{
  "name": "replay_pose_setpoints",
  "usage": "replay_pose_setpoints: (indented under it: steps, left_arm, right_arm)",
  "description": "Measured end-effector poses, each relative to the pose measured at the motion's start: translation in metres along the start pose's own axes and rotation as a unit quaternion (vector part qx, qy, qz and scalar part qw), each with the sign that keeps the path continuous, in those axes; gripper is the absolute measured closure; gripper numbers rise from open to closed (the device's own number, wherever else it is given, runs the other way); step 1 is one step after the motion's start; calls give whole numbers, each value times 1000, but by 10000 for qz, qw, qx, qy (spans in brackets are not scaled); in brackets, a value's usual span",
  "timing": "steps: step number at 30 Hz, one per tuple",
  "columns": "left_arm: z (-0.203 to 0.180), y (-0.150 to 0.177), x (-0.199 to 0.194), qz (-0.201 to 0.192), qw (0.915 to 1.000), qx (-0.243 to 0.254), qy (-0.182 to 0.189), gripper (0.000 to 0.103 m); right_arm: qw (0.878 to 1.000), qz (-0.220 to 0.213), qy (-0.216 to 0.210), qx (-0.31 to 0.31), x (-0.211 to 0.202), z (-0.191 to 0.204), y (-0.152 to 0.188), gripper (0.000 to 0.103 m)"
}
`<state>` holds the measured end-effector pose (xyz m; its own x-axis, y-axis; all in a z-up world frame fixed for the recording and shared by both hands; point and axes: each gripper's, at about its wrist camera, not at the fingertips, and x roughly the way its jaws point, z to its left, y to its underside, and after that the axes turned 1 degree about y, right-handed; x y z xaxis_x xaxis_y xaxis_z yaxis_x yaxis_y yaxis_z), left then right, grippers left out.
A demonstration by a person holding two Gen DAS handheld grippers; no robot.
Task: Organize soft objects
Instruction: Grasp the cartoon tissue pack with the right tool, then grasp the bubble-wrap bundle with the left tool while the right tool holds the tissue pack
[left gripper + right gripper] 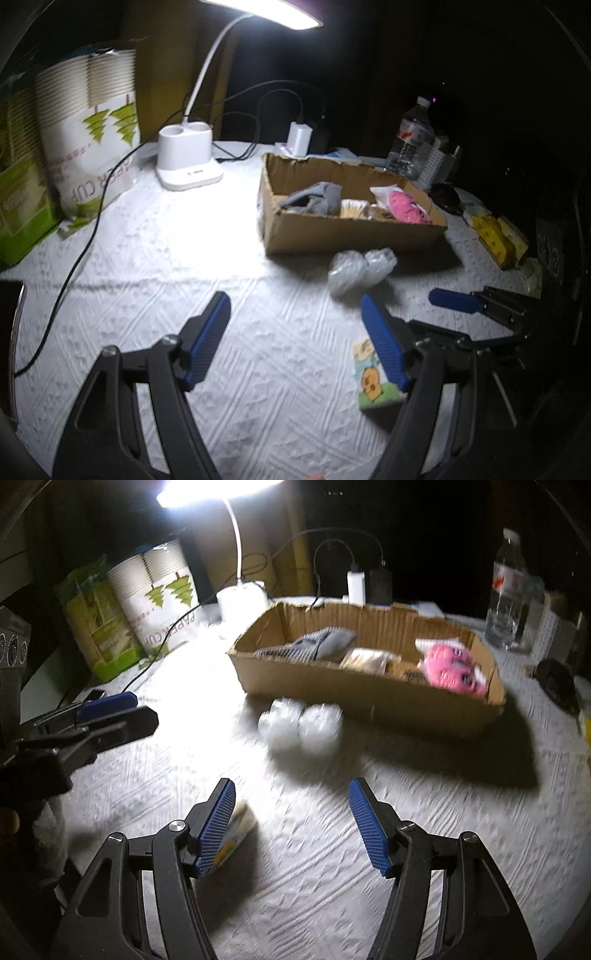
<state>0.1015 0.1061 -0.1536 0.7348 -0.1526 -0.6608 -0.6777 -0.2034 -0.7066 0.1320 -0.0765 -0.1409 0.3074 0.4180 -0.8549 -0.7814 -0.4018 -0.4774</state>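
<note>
Two clear crinkly plastic bundles (358, 269) (299, 731) lie side by side on the white cloth, just in front of a low cardboard box (351, 236) (369, 701). The box holds a grey cloth (314, 199) (317, 644), a pink soft item (404, 206) (450, 668) and a pale packet (354, 208). A small printed tissue pack (373, 380) (236, 834) lies nearer. My left gripper (293, 299) (144, 709) is open and empty, with the pack behind its right finger. Short of the bundles, my right gripper (291, 782) (465, 301) also stands open and empty.
A white desk lamp (188, 162) stands at the back with black cables (74, 266) trailing left. Paper cup packs (92, 147) line the left edge. A water bottle (410, 140), a white basket (436, 162), a black object (445, 197) and yellow packets (498, 236) crowd the right.
</note>
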Motion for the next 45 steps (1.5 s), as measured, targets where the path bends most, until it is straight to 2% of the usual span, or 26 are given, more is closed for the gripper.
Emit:
replay_pose_setpoints:
  steps: [7, 16, 22, 26, 28, 29, 30, 36, 45]
  left_arm:
    - [9, 14, -7, 20, 10000, -70, 37, 28]
    - [31, 21, -15, -48, 9997, -249, 42, 28]
    - [44, 24, -18, -58, 9994, -333, 10, 28]
    - [48, 25, -16, -15, 9995, -321, 2, 28]
    - [47, 25, -16, -3, 9996, -298, 12, 28]
    - [46, 24, -15, -1, 9996, -286, 19, 28]
    - [44, 24, -15, -2, 9996, -275, 23, 28]
    - [35, 20, -9, 43, 9997, -235, 18, 28]
    - [-1, 9, 17, 250, 9997, 12, -15, 28]
  right_arm:
    - [9999, 94, -70, -17, 4, 14, 8, 36]
    - [9993, 241, -285, -85, 18, 37, 1, 35]
    - [9968, 777, -87, -144, 46, 52, 11, 35]
    - [9969, 762, 5, -189, 44, 54, 16, 36]
    - [9972, 729, 55, -185, 41, 53, 19, 41]
    - [9972, 711, 112, -204, 40, 53, 19, 50]
    - [9972, 692, 156, -218, 38, 54, 20, 54]
    - [9979, 565, 187, -248, 28, 46, 19, 54]
    - [9992, 313, 250, 6, 15, 1, 16, 54]
